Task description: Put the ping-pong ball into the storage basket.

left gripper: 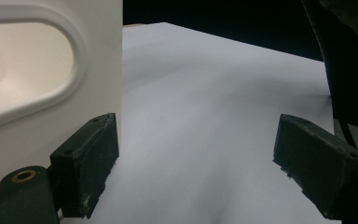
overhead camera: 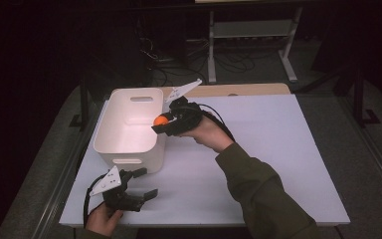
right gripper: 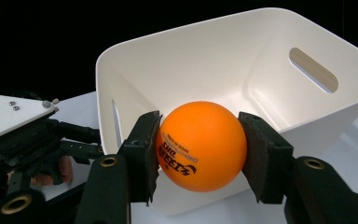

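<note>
1. Standing on the white rectangular tabletop, toward its left side, is a white plastic rectangular bin with slotted handles; its interior looks bare where it can be seen.
2. The right gripper pinches a glossy orange ball with dark printed lettering between both jaws, over the bin's right rim.
3. The left gripper sits near the table's near-left corner, just near of the bin, jaws spread wide with nothing between them; in the left gripper view one jaw lies just beside the bin's wall below a handle slot.
4. Beyond the table's far edge, a strip of bare wood shows, then a pale metal frame and loose cables on a dark floor.
5. The right arm's olive sleeve covers part of the tabletop's near side.
6. The ball's lettering reads upside down and is only partly legible. Surroundings left and far are too dark to make out.
</note>
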